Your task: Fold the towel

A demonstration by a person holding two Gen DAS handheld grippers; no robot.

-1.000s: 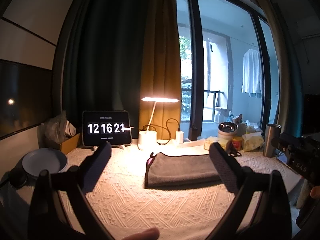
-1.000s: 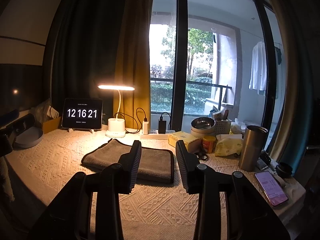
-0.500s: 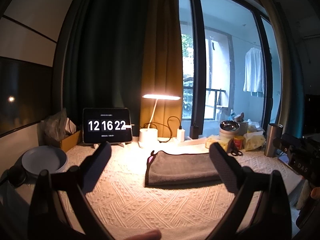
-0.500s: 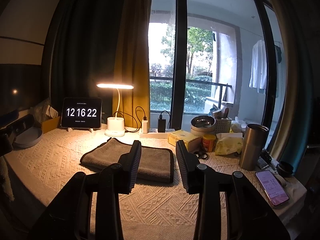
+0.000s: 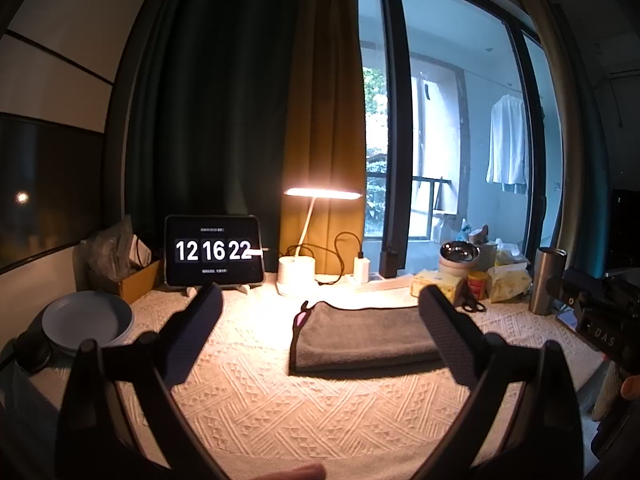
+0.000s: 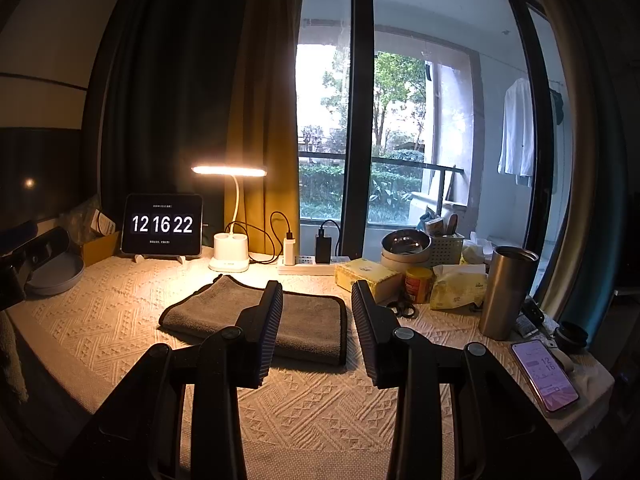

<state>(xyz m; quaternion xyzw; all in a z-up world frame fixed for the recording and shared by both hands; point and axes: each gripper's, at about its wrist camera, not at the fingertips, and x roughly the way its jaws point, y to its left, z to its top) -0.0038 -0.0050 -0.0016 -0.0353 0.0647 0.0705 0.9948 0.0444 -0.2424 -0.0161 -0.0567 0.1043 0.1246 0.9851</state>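
Grey and soft, the towel (image 5: 362,336) lies flat on the bumpy cream tablecloth (image 5: 256,392), in the middle of the table and just in front of the glowing desk lamp (image 5: 298,276). It looks folded already: it is a neat, thick rectangle with layers showing at its near edge and a small pink tag (image 5: 299,320) at its left end. Far to the left sits a blue plate (image 5: 86,322), then a tablet clock (image 5: 214,251) reading 12 16 22. The left gripper (image 5: 320,320) hangs above the cloth with its two fingers spread wide apart, holding nothing, and not touching the towel. The right gripper (image 6: 316,312) also hangs near the towel's right end, its fingers parted with a gap between them, holding nothing too. To the right stand a metal cup (image 6: 506,292) and a phone (image 6: 544,376). I think the folding is done or nearly done; maybe one more fold is left, but I cannot be sure.
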